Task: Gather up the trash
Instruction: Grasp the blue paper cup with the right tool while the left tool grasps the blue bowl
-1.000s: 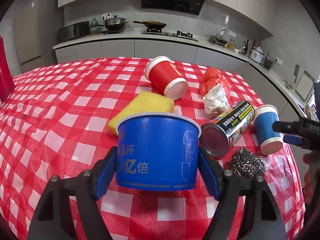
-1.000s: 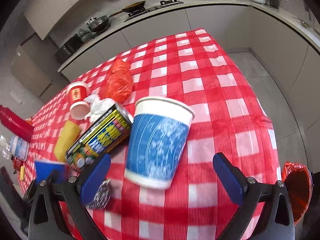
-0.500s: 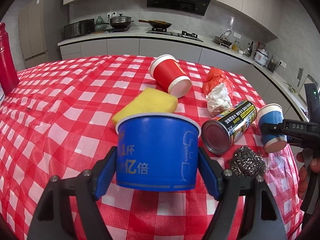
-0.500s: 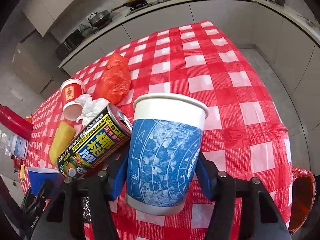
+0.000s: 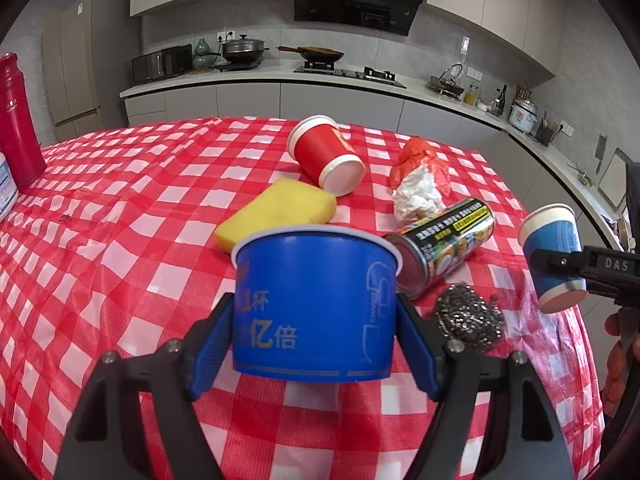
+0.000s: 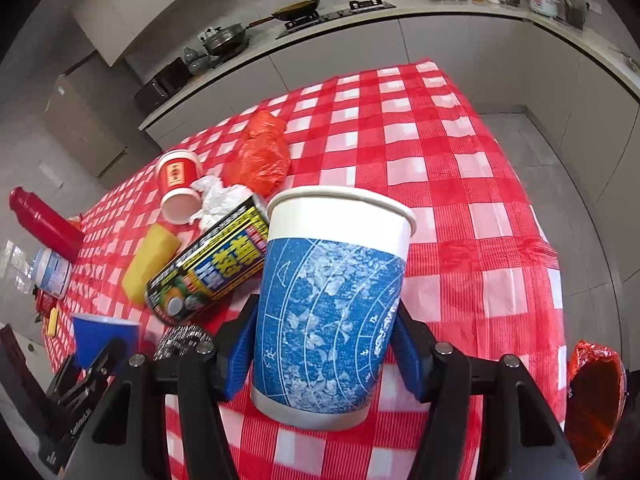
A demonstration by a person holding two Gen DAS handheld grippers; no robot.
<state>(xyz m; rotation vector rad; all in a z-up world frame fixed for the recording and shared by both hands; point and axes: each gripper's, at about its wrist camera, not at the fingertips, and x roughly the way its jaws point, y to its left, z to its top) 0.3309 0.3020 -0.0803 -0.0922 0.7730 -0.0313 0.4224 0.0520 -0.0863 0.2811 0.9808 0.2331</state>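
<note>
My left gripper (image 5: 316,340) is shut on a wide blue paper bowl (image 5: 316,304) and holds it over the checked table. My right gripper (image 6: 326,356) is shut on a tall blue and white paper cup (image 6: 332,300), held upright above the table's right edge; the cup also shows in the left wrist view (image 5: 552,256). On the cloth lie a tipped red cup (image 5: 324,154), a yellow sponge (image 5: 276,212), a drink can (image 5: 444,248), crumpled white paper (image 5: 418,198), a red plastic bag (image 5: 416,156) and a steel scourer (image 5: 470,320).
A bin with a red liner (image 6: 592,400) stands on the floor beyond the table's right edge. A red flask (image 5: 16,120) and a white jar (image 5: 6,192) stand at the table's left. Kitchen counters run behind the table (image 5: 120,240).
My right gripper closed on the blue and white cup and lifted it off the table. My left gripper has kept hold of the blue bowl and tilted up slightly.
</note>
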